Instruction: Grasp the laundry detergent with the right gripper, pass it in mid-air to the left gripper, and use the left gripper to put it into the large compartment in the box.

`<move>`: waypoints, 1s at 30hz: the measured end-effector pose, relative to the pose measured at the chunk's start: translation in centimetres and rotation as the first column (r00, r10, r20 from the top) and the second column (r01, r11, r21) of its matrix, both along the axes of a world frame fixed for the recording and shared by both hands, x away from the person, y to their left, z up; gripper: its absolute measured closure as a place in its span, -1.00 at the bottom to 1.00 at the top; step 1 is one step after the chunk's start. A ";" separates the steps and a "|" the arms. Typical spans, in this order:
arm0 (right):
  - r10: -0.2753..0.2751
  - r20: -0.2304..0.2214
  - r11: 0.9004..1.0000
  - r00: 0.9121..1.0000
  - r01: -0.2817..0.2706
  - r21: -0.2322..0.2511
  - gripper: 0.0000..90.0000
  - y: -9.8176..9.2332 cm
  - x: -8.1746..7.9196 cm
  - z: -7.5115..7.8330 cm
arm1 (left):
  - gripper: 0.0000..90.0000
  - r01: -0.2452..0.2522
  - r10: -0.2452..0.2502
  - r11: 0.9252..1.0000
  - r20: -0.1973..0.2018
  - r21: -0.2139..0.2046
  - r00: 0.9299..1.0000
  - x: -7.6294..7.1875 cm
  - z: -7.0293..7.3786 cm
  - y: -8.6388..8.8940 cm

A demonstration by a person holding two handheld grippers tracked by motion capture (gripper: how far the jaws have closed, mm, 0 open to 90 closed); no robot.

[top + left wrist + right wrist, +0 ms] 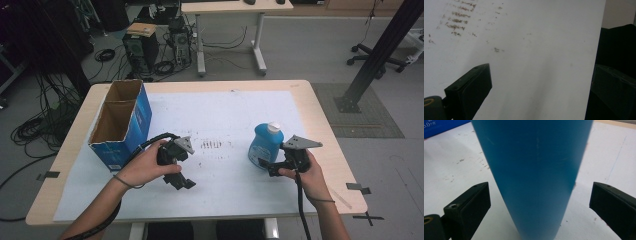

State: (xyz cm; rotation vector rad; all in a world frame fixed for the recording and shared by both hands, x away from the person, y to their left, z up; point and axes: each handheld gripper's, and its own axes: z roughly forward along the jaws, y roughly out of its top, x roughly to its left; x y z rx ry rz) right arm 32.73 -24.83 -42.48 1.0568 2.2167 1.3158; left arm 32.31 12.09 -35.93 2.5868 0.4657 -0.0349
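Note:
A blue bottle (265, 145) with a white cap stands upright on the white sheet (220, 115), right of centre. My right gripper (267, 167) is open just in front of it. In the right gripper view the bottle (534, 170) rises between the two jaws, with a gap on each side. My left gripper (180, 181) is held low over the sheet near the middle, pointing toward the person. In the left gripper view it (540, 82) is open with only bare white paper (536, 37) between its jaws.
An open blue cardboard box (120, 122) with two compartments stands at the table's left side. Brown smudges (212, 145) mark the sheet between the grippers. The wooden table edge (340, 165) runs close to the right hand. Cables and computers lie on the floor beyond.

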 end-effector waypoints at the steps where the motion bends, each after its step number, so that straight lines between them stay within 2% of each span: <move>1: 0.006 0.004 1.000 1.000 -0.006 0.002 -0.92 0.1 0.0 -0.1 | -0.92 0.001 -0.001 1.000 -0.001 0.001 1.000 0.0 0.1 0.0; 15: 0.022 0.036 1.000 0.999 -0.022 0.015 -0.85 0.5 0.2 -0.2 | -0.92 0.001 -0.001 1.000 -0.002 0.008 1.000 0.0 0.2 -0.1; 30: 0.033 0.043 0.999 0.999 -0.033 0.013 -0.75 0.4 0.2 -0.3 | -0.92 0.002 -0.002 1.000 0.000 0.012 1.000 -0.1 0.3 -0.2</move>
